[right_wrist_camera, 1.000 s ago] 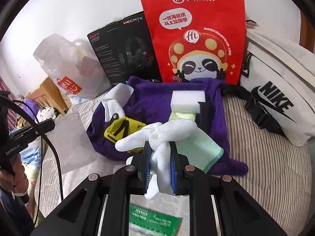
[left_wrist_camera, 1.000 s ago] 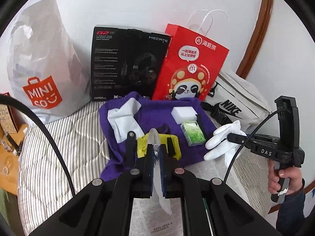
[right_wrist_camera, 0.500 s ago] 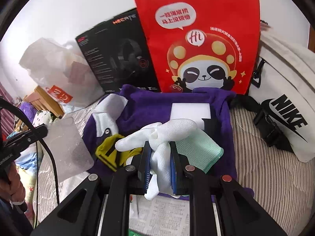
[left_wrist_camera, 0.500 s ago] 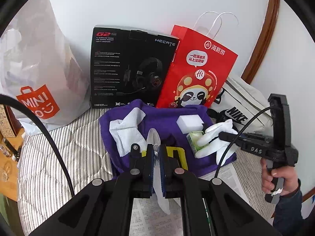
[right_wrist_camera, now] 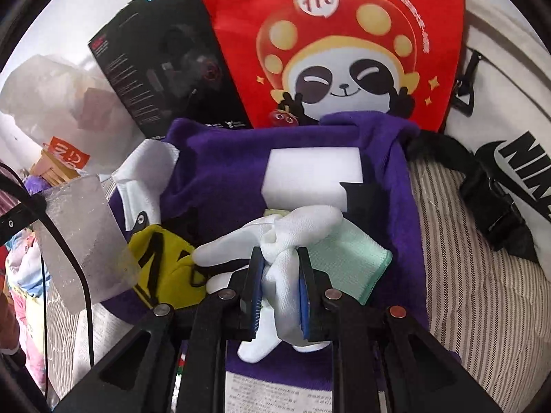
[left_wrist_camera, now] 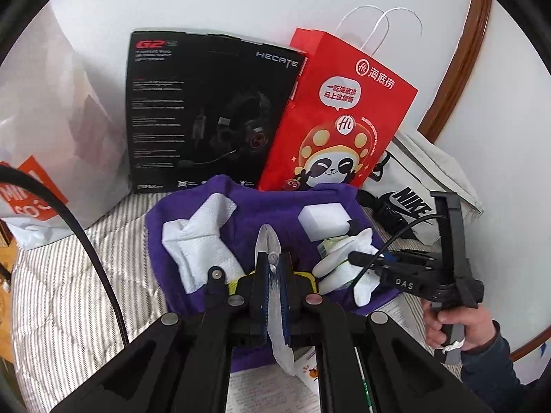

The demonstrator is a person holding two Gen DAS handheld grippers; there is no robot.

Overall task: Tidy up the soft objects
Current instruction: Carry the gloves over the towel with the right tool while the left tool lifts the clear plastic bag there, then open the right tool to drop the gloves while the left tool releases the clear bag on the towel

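Placement step: right gripper (right_wrist_camera: 278, 277) pinches the white glove (right_wrist_camera: 289, 230) (left gripper (left_wrist_camera: 272, 275) nips a clear bag (right_wrist_camera: 81, 237)); lower onto the purple cloth (right_wrist_camera: 220, 186) ahead.

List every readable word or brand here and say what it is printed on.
"HECATE" and "G2": black headset box; its small print is unreadable.
"Hi" and "海底捞": red paper bag.
"NIKE": white bag.
"DAS": right gripper body.
Orange logo, partly cut off: white plastic bag.
Printed sheet: too small.
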